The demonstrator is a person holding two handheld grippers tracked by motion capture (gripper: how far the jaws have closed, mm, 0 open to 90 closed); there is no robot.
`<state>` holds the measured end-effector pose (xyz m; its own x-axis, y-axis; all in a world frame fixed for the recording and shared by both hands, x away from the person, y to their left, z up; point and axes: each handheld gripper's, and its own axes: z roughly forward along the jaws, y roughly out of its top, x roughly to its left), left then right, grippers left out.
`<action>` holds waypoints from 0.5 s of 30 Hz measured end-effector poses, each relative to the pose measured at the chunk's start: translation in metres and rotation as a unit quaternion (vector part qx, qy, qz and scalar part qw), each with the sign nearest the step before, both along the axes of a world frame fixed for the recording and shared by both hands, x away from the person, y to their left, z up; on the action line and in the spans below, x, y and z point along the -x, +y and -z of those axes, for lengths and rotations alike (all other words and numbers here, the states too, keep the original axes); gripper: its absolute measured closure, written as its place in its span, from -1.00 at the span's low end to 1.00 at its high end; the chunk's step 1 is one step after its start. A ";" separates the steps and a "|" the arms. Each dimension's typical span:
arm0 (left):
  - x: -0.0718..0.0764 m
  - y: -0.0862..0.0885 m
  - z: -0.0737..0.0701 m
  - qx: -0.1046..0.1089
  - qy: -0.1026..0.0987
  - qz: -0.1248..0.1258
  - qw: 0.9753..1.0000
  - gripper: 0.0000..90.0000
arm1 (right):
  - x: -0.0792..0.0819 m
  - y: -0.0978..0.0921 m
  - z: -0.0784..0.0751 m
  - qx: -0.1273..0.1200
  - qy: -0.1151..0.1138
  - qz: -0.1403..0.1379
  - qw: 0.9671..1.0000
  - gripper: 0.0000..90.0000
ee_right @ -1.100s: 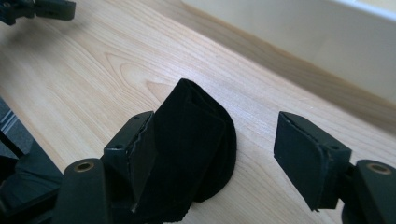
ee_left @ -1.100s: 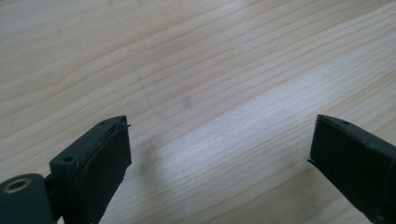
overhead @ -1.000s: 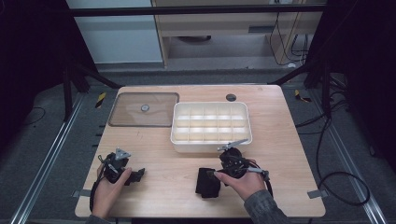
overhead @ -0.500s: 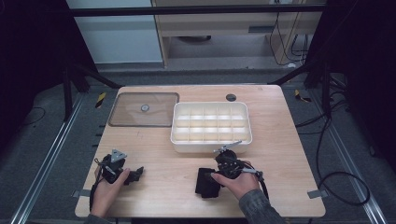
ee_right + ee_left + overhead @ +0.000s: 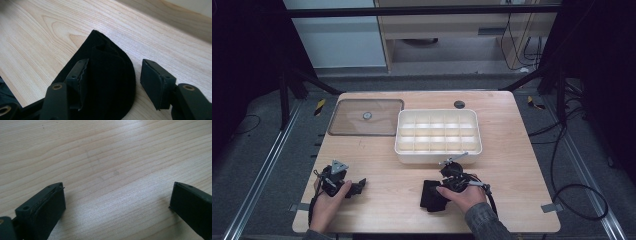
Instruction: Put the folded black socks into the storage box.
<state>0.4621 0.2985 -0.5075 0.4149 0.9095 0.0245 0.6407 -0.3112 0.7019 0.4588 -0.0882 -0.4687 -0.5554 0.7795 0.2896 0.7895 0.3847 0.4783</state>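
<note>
A black cloth pouch [image 5: 430, 197] lies flat on the wooden table [image 5: 512, 165] near its front edge. My right gripper [image 5: 443, 184] hovers right over it, held in a hand with a grey sleeve. In the right gripper view the gripper [image 5: 115, 64] is open, with one jaw resting on the pouch [image 5: 110, 90] and a raised fold of cloth standing between the jaws. My left gripper [image 5: 356, 186] sits at the front left of the table. In the left gripper view the gripper [image 5: 117, 195] is wide open over bare wood, with nothing between its jaws.
A white compartment tray [image 5: 438, 114] stands mid-table just behind the right gripper. A clear flat lid [image 5: 347, 122] with a small round knob lies to the tray's left. A small dark disc [image 5: 459, 104] sits near the back edge.
My right gripper has slid slightly down and left, closer over the black pouch. The left gripper has barely shifted.
</note>
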 end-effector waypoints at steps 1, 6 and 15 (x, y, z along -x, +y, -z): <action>0.000 0.000 0.000 0.001 -0.001 0.000 1.000 -1.00 | 0.000 0.001 0.002 -0.002 0.005 0.004 1.000 -0.09; 0.000 -0.001 0.000 0.002 0.000 0.000 1.000 -1.00 | 0.001 0.001 0.005 -0.006 0.010 0.005 1.000 -0.09; 0.000 -0.002 0.000 0.002 0.000 0.003 1.000 -1.00 | 0.005 0.004 0.012 -0.020 0.019 0.003 1.000 0.02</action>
